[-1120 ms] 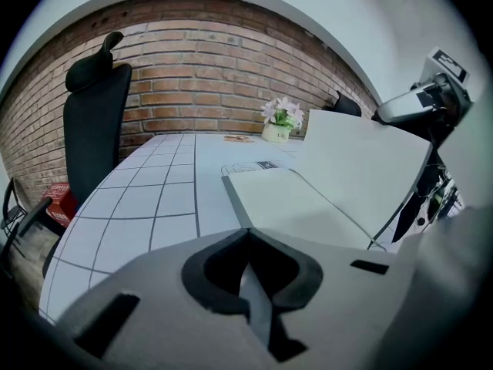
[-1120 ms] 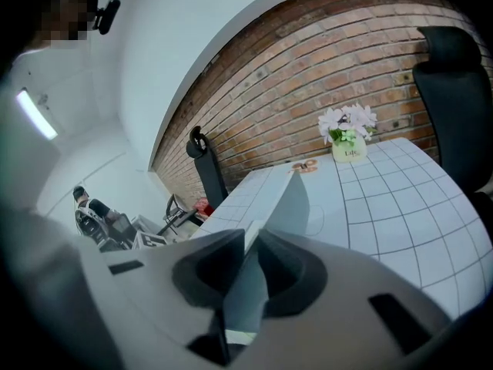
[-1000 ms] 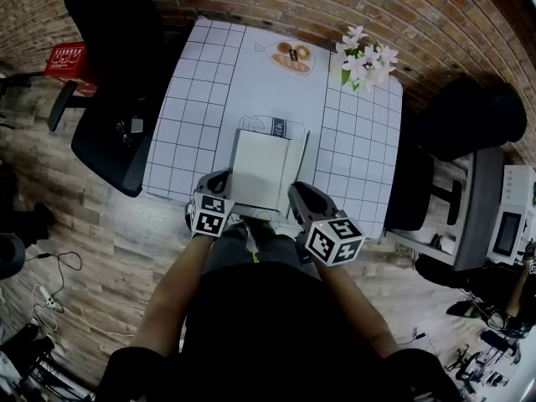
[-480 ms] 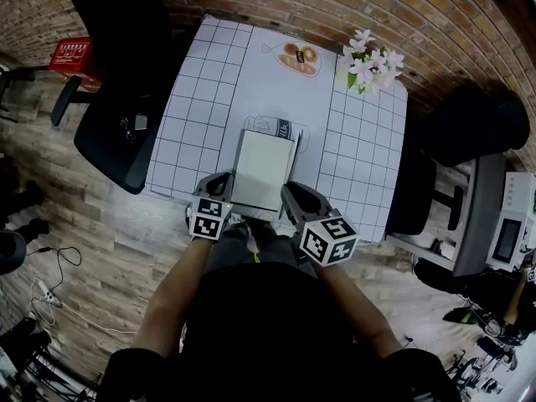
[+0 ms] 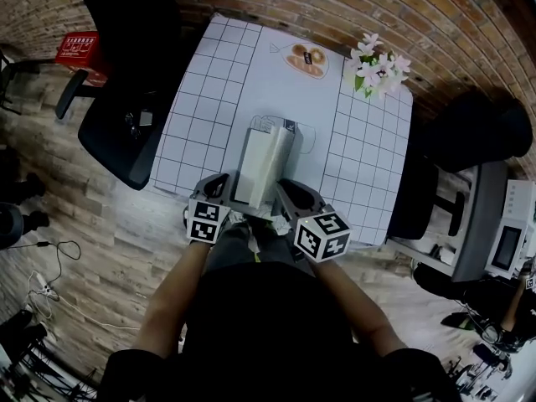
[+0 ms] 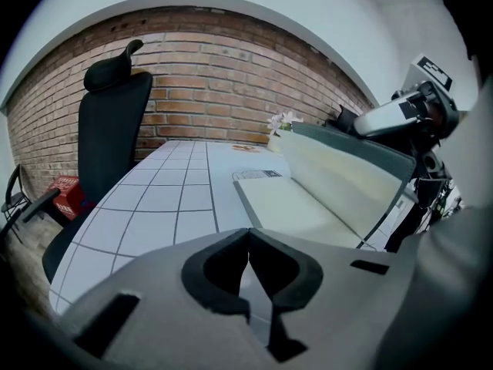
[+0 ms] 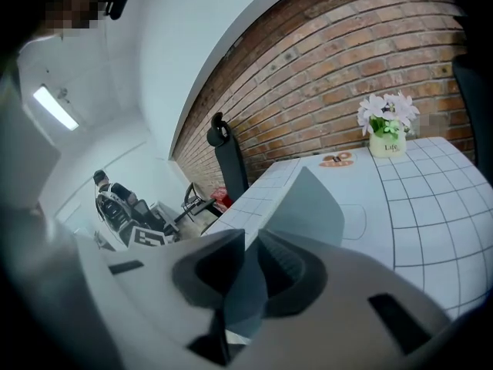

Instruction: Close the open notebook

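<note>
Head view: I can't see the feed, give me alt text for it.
Seen from above, a notebook lies half closed on a white gridded table, its right-hand cover lifted steeply over the left page by the right gripper, which pinches its near edge. The left gripper sits at the near left corner.

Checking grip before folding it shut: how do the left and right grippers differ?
The right gripper is clamped on the notebook's raised right cover; the left gripper is shut on nothing. The right one faces a tilted cover, the left one a flat page. Both sit at the table's near edge.
</note>
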Demonstrator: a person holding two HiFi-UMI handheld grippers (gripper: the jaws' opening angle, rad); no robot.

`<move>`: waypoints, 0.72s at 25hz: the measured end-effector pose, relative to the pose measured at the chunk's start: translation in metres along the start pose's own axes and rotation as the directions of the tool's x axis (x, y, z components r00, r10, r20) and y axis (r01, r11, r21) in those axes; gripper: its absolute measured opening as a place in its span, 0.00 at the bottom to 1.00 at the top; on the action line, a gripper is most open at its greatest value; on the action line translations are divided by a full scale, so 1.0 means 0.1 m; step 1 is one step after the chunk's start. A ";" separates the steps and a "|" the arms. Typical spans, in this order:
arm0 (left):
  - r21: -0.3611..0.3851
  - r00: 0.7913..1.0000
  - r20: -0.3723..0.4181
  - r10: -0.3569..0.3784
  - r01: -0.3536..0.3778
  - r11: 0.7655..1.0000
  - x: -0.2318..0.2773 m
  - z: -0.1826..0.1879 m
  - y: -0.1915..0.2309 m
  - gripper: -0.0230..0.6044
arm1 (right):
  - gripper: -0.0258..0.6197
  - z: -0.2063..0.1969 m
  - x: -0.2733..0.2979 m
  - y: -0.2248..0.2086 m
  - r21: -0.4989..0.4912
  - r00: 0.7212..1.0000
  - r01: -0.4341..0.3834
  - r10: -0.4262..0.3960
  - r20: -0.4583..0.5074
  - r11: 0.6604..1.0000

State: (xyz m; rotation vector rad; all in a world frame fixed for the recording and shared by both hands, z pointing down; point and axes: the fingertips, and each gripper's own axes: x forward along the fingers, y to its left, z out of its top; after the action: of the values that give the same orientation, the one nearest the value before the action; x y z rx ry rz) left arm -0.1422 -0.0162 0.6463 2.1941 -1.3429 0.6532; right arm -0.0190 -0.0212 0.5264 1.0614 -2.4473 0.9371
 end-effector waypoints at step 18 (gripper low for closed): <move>-0.032 1.000 0.011 0.029 -0.029 0.999 -0.15 -0.07 0.15 0.08 | 0.20 -0.13 0.34 0.27 0.029 0.988 -0.149 0.150 -0.036 0.988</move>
State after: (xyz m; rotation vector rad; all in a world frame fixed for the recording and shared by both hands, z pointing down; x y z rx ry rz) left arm -0.1629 -0.0072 0.6448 2.1602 -1.3840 0.6260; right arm -0.0619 -0.0168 0.5409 0.8697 -2.5176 1.0283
